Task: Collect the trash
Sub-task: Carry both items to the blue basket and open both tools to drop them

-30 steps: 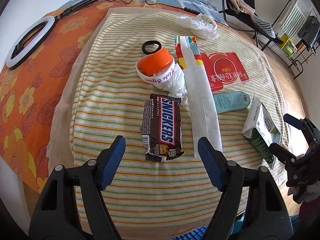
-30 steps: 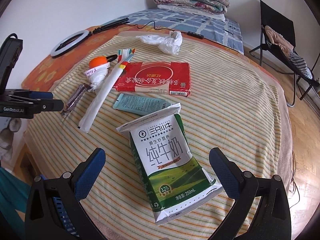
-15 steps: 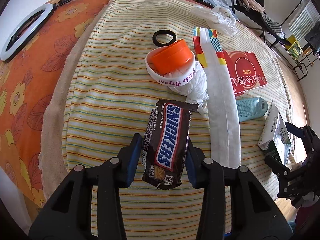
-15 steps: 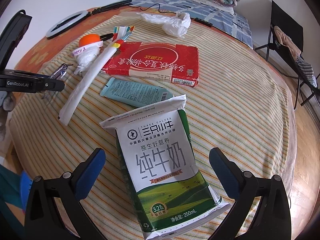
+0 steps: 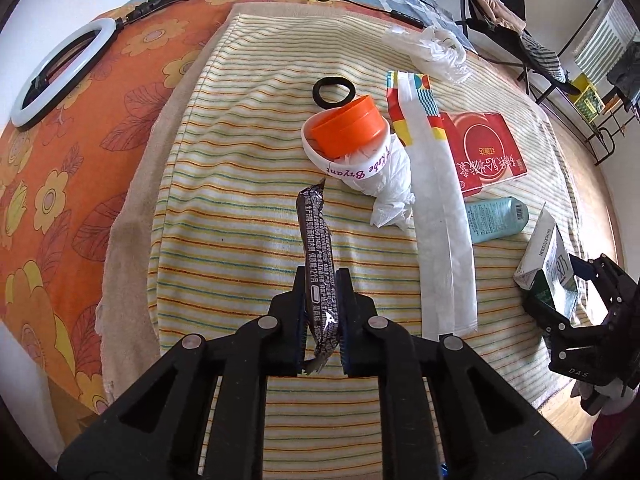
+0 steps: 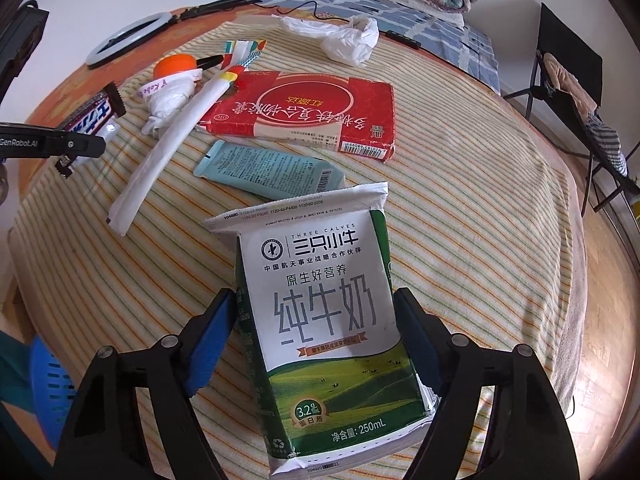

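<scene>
My left gripper (image 5: 320,280) is shut on a brown Snickers wrapper (image 5: 316,240), held on edge above the striped towel (image 5: 240,220); the wrapper also shows in the right wrist view (image 6: 92,118). My right gripper (image 6: 314,304) is closed against both sides of a green and white milk carton (image 6: 320,312) that lies at the towel's near edge. The carton and the right gripper show at the right of the left wrist view (image 5: 548,264).
On the towel lie an orange cup with white tissue (image 5: 348,132), a black hair tie (image 5: 334,92), a long white paper sleeve (image 5: 436,200), a red box (image 6: 308,114), a teal tube (image 6: 268,172) and a crumpled plastic bag (image 6: 344,38). A ring light (image 5: 52,92) lies left. A blue basket (image 6: 48,380) stands below.
My left gripper closed on the Snickers wrapper and lifted it on edge. My right gripper moved in around the milk carton and closed on its sides.
</scene>
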Available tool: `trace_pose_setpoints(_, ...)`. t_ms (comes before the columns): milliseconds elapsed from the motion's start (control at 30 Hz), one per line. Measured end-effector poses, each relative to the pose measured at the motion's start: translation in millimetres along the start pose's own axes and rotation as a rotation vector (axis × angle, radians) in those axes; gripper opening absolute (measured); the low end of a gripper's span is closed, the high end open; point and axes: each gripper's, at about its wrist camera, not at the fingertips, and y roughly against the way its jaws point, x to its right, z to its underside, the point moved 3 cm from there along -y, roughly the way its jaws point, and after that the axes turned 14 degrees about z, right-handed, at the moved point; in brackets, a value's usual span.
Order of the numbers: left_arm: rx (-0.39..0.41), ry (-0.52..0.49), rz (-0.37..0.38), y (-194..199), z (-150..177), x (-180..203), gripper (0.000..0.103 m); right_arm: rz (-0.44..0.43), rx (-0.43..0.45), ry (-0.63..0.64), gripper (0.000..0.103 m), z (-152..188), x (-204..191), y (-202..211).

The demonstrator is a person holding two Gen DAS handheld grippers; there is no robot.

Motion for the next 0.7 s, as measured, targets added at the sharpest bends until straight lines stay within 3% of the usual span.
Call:
trace_pose_setpoints(367,0.048,-0.05,0.012,28.9,15.0,13.8,0.01,-0.021,0.093,-0.094,0.076,-1.3,14.8,40.7)
trace_pose_setpoints(700,0.068,-0.123,0.026,56.2,50.5,34.6,0.01,-0.039,0.198,-0.148,0.075,0.6,16.7,83.1)
